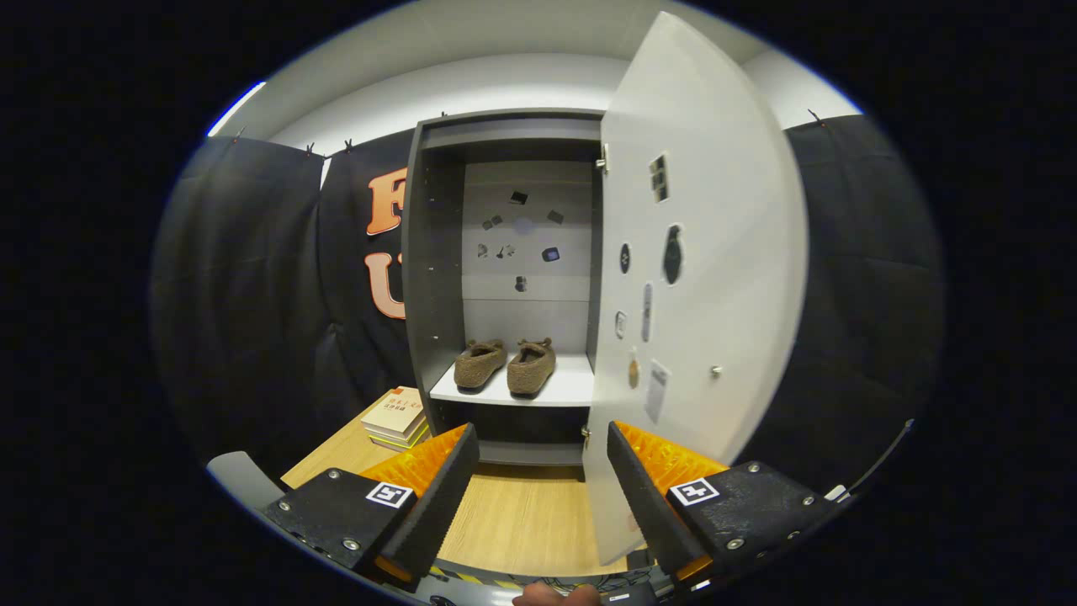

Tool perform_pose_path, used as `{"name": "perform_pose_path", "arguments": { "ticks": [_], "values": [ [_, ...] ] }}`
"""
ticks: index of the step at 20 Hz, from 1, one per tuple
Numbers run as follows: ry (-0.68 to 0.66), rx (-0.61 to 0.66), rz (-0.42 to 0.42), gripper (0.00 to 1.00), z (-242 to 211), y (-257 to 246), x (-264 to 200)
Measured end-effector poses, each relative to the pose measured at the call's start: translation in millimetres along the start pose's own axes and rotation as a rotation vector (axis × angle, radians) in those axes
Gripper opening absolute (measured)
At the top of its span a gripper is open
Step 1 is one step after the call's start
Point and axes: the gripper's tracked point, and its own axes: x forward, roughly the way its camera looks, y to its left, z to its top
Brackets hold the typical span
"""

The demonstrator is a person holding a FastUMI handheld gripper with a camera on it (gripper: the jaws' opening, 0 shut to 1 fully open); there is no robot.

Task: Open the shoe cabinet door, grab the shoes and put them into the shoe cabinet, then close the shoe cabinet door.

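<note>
Brown fuzzy shoes (506,366) sitting on shoe cabinet (437,278) shelf, door (715,252) hanging open, my gripper (543,446) fingers spreading apart, gripping nothing, writing illegible.

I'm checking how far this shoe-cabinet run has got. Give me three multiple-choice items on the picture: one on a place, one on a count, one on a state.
1. Where are the shoes?
A. on the wooden table
B. on the cabinet's white shelf
C. between the fingers

2. How many shoes are there?
A. one
B. two
C. four

3. How does the cabinet door stand?
A. swung open
B. fully closed
C. taken off

Answers:
1 B, they sit side by side on the white shelf, beyond the open, empty gripper.
2 B, a pair of brown slippers.
3 A, it hangs open on its hinges at the cabinet's right side.
</note>
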Motion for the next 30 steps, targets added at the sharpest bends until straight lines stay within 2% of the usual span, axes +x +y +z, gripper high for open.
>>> {"name": "perform_pose_path", "arguments": {
  "ticks": [1, 4, 6, 9, 16, 20, 25, 30],
  "values": [
    [-0.004, 0.007, 0.004, 0.96, -0.1, -15.7, -7.5],
    [-0.014, 0.065, 0.119, 0.93, 0.8, -25.7, -28.7],
    [-0.017, 0.042, 0.159, 0.93, -3.2, -32.7, -33.8],
    [-0.041, -0.008, 0.145, 0.94, 0.9, -55.1, -43.1],
    [-0.054, 0.041, 0.110, 0.93, -0.7, -106.3, -33.0],
    [-0.062, 0.064, 0.050, 0.93, -2.6, -141.6, -18.9],
    [-0.050, 0.045, 0.027, 0.93, -5.7, -146.5, 5.0],
    [-0.040, 0.058, 0.001, 0.90, -4.9, -131.3, 4.2]
  ]
}}
